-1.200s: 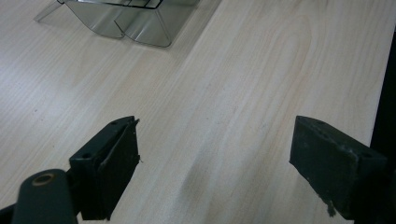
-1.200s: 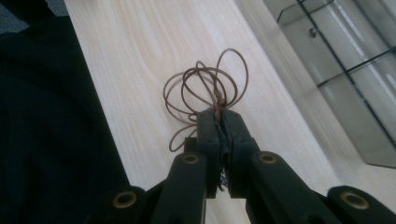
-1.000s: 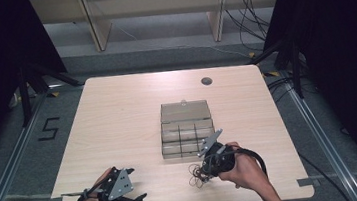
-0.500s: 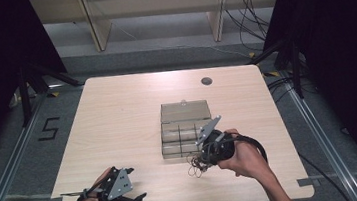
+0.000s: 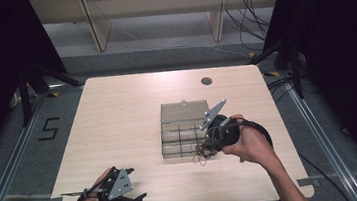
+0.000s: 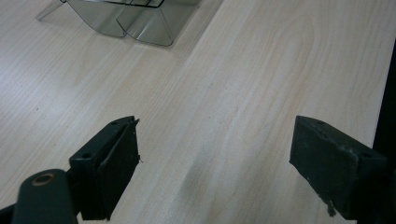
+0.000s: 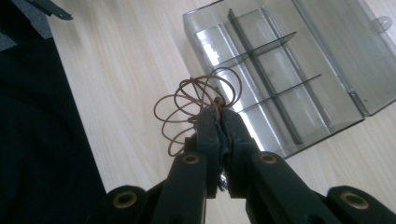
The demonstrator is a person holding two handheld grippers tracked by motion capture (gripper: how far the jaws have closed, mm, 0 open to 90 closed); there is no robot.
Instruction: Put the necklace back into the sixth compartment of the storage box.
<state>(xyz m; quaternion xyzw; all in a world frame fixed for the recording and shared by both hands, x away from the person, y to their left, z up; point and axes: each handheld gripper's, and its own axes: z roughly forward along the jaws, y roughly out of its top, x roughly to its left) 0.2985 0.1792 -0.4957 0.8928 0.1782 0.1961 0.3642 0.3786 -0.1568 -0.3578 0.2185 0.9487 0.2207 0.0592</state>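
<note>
Brown rubber bands [image 7: 198, 105] hang clamped in our right gripper [image 7: 218, 112], just short of the clear divided box [image 7: 280, 79] ahead. Loose loops (springy) could snag a divider and spill. Our left gripper [image 6: 215, 158] rests apart, empty, over the tabletop [image 6: 261, 70].

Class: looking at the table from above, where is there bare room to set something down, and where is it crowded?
Free: the whole left half of the table, between its left edge and the clear divided box, and the far strip around the round hole. Crowded: the box's near right corner, where the right gripper holds rubber bands.
</note>
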